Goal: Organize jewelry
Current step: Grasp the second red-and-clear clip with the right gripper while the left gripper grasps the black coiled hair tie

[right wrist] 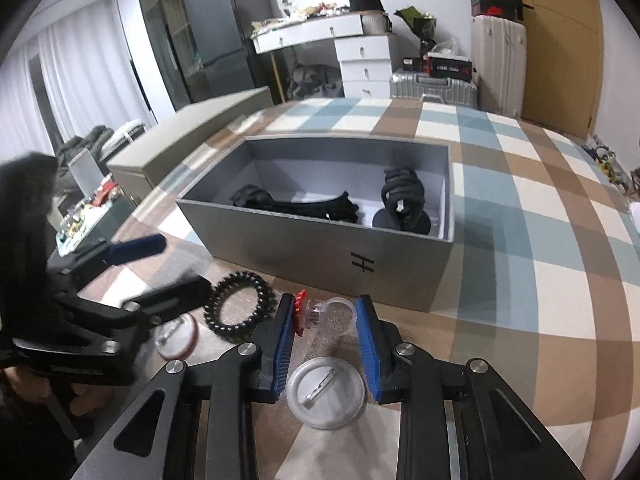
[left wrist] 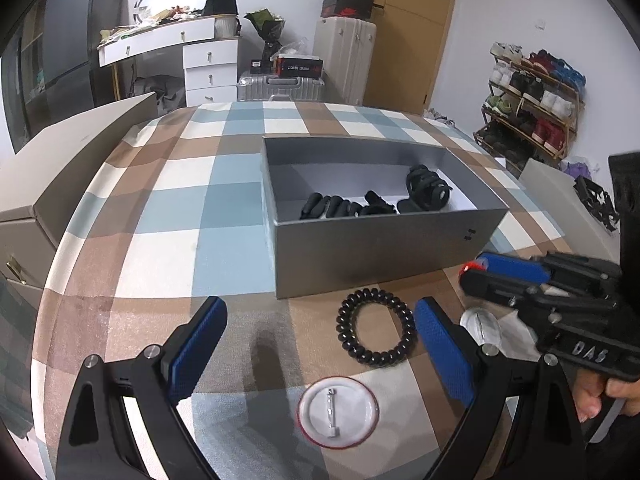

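Your right gripper (right wrist: pixel 326 312) is clamped on a small clear capsule with a red toothed cap (right wrist: pixel 316 314), just in front of the near wall of the grey box (right wrist: pixel 320 256); the cap end presses one blue pad, the open rim the other. It looks light, stiff and slick, so hold it square across both ends and do not squeeze harder, since thin clear plastic can crack or pop sideways. Your left gripper (left wrist: pixel 320 322) hangs with its jaws wide apart over the black coil hair tie (left wrist: pixel 376 327), which lies on the checked cloth just in front of the box. That tie is soft and springy: pinch one side of the ring, not across it. A round pin badge (left wrist: pixel 338 412) lies face down nearer you than the tie. What the capsule holds is too small to tell, and the black pieces inside the box merge into one dark mass.
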A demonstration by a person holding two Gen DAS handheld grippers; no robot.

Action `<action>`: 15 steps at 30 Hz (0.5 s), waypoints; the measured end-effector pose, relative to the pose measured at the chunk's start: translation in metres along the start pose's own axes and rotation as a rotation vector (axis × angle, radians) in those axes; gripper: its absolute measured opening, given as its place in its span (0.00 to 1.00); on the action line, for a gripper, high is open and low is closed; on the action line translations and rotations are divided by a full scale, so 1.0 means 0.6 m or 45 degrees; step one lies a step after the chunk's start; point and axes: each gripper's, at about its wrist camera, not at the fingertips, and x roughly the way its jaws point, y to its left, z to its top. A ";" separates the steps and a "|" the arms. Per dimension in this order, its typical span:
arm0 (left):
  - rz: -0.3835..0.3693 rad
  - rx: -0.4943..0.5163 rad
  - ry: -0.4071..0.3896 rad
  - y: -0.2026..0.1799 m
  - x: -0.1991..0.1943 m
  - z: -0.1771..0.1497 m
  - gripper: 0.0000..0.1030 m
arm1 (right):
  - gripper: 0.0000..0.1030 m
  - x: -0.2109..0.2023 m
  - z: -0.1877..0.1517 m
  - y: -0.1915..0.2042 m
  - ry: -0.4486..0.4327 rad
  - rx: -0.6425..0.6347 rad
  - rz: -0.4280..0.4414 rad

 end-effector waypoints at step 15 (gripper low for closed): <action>0.043 0.079 0.090 -0.025 0.014 0.000 0.90 | 0.28 -0.026 0.007 -0.016 -0.048 0.051 0.030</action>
